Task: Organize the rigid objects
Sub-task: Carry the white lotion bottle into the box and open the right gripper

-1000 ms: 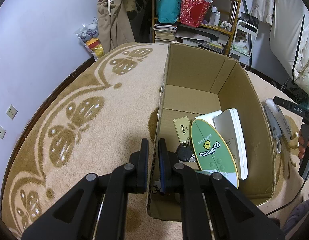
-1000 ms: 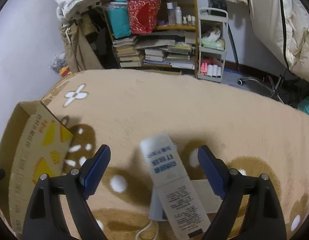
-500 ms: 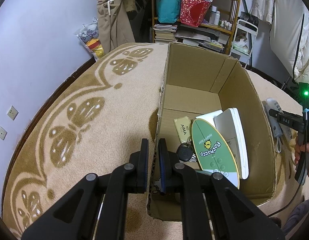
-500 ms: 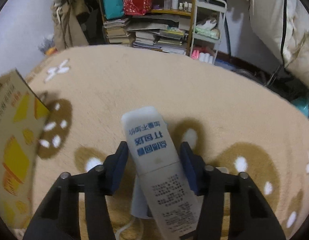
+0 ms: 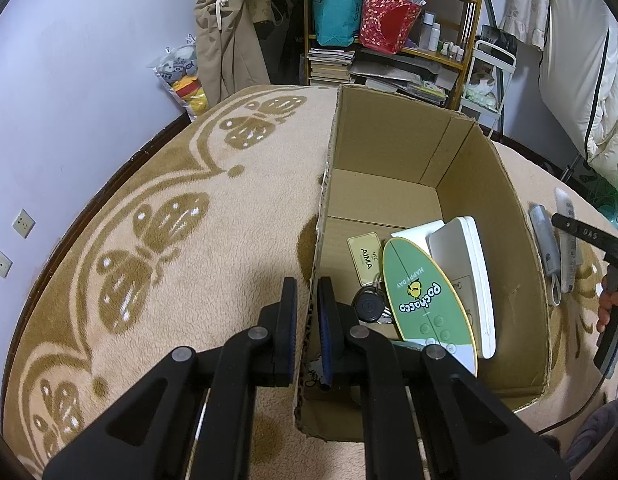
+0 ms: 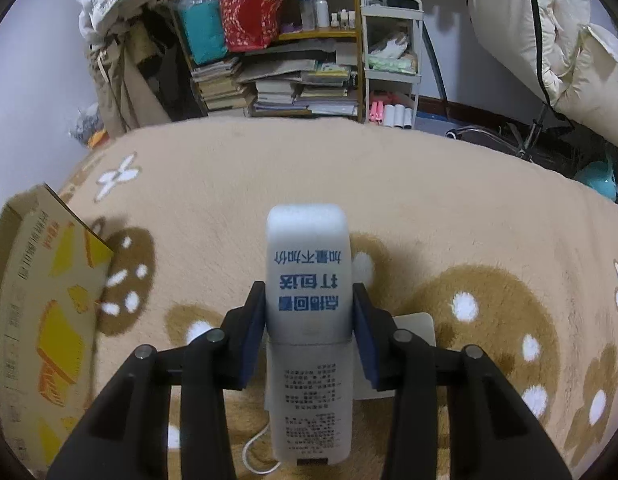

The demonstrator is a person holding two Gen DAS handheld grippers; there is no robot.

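1. Carpet (image 5: 157, 184): beige with brown butterfly pattern, under everything.
2. Left gripper (image 5: 307, 324): jaws together, clamped on the left wall of the box, one finger outside, one inside.
3. Box (image 5: 389, 148): open cardboard, standing on the carpet.
4. Box contents: tag (image 5: 365, 258) lettered AIMA; dark key fob (image 5: 368, 307); green oval board (image 5: 425, 300) leaning on a white slab (image 5: 469, 272).
5. Grey device (image 5: 546, 248): on the carpet just right of the box, with a white cord.
6. White pack (image 6: 309, 320): long, blue lettering, right of the box, between the right fingers.
7. Right gripper (image 6: 309, 316): jaws closing, both pads against the pack's sides.
8. Shelf (image 6: 277, 40): far background, books and bags.
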